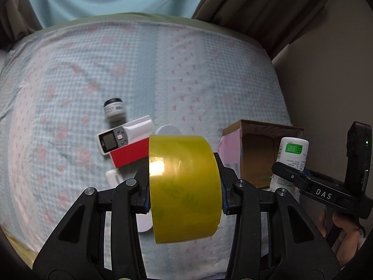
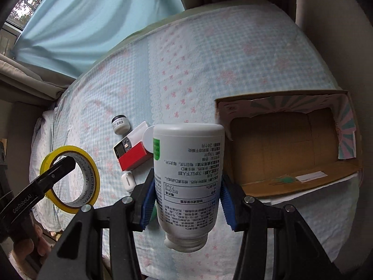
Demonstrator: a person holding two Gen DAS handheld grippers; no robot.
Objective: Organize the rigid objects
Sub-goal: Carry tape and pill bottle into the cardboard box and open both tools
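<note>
My left gripper (image 1: 185, 186) is shut on a yellow tape roll (image 1: 184, 186), held above the bed; the roll also shows in the right wrist view (image 2: 70, 179). My right gripper (image 2: 187, 197) is shut on a white bottle (image 2: 188, 175), upside down, held just left of the open cardboard box (image 2: 291, 149). The bottle (image 1: 290, 161) and box (image 1: 258, 149) also show in the left wrist view. On the bed lie a small jar (image 1: 113, 110), a white remote (image 1: 123, 134), a red box (image 1: 130, 154), a white round lid (image 2: 148, 137) and a white earbud case (image 2: 128, 180).
The bed (image 1: 70, 74) has a blue-and-pink checked sheet. Curtains (image 2: 81, 18) hang behind it. A wall (image 1: 326, 70) stands right of the box. A hand (image 2: 30, 240) holds the left gripper at the bed's near edge.
</note>
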